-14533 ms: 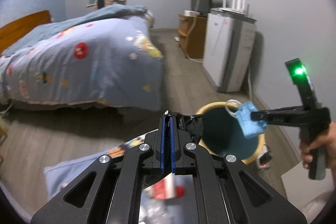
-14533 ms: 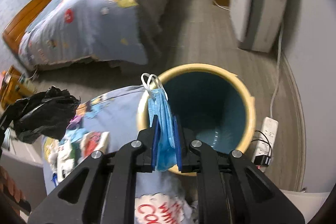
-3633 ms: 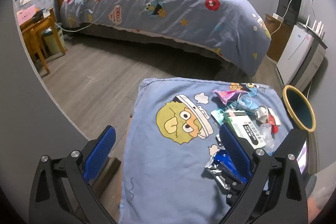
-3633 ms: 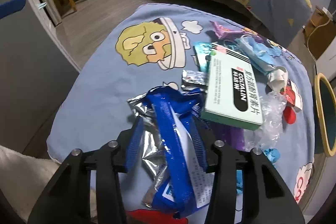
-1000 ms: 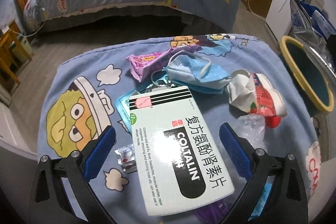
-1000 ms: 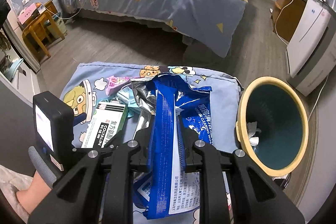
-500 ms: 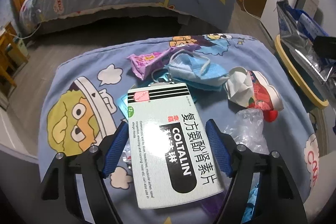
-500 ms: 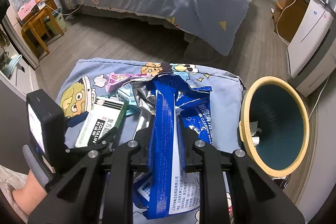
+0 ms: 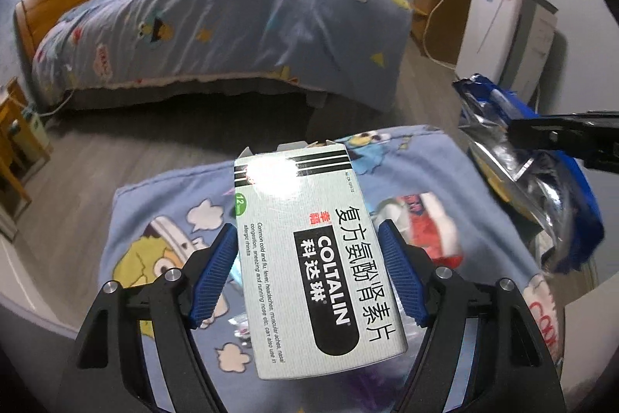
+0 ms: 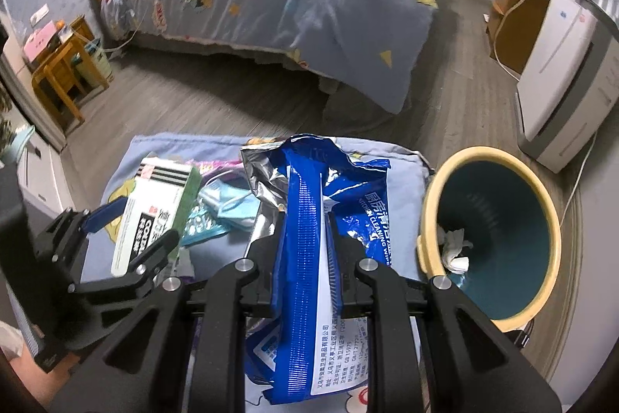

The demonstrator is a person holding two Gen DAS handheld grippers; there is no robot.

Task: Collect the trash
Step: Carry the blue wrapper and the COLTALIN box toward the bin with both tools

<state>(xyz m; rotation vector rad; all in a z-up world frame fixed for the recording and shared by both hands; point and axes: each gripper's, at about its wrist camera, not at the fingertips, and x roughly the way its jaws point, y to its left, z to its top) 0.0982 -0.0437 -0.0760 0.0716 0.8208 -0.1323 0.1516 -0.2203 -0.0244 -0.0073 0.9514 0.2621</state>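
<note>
We see left gripper [image 9: 307,271] fingers, wide a second ago, now clamped on medicine box [image 9: 309,258], lifted off bench [image 9: 154,196]. Right gripper [image 10: 305,239] fingers clamp wipes pack [image 10: 309,219] beside bin [image 10: 491,157]. Both pieces look ready for bin.

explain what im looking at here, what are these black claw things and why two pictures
Each black claw is a hand-held grasping tool with a camera on it, so each picture looks along one tool's two blue-padded fingers. A person holds one in each hand; there is no robot. The left tool is clamped on a green-and-white medicine box, lifted off the cartoon-print blue cloth. The right tool pinches a blue foil wipes packet. A face mask and other wrappers lie on the cloth. Beside it stands a yellow-rimmed bin with crumpled tissue inside.
</note>
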